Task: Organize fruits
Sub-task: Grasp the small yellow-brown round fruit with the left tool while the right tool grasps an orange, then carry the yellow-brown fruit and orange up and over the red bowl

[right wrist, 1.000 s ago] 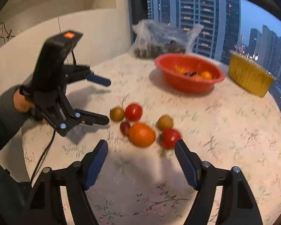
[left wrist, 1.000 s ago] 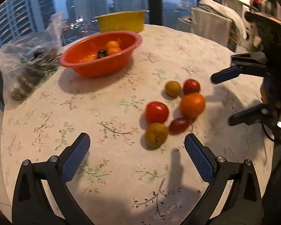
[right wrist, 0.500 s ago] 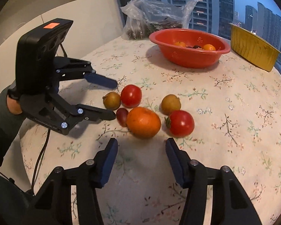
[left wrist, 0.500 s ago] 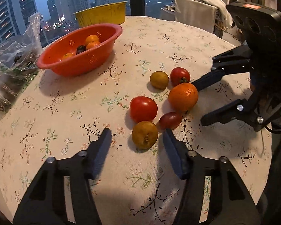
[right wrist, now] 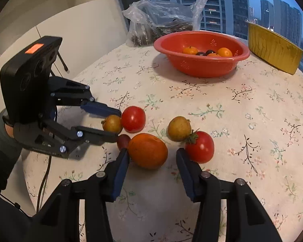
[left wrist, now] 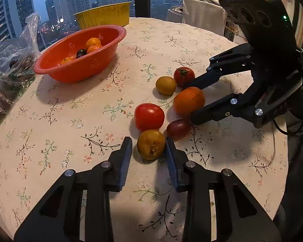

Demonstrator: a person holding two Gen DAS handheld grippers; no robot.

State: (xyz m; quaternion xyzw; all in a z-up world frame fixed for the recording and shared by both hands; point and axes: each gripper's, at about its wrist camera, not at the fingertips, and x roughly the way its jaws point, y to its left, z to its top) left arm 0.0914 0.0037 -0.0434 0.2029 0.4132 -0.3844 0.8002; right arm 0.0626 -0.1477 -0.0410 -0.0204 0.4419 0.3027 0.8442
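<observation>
Left gripper [left wrist: 148, 149]: jaws closing, yellow fruit [left wrist: 150, 144] between them; right pad touching, left a sliver off.
Right gripper [right wrist: 152, 158]: closing round the orange [right wrist: 147, 150], gap on its right side.
Neighbours: plum [left wrist: 178, 128] and tomato [left wrist: 149, 117] crowd both grabs.
Goal, likely: red bowl [left wrist: 78, 68], well beyond.

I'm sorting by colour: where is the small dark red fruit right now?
In the left wrist view the small dark red fruit lies on the tablecloth, beside the brownish-yellow fruit and just below the orange.
</observation>
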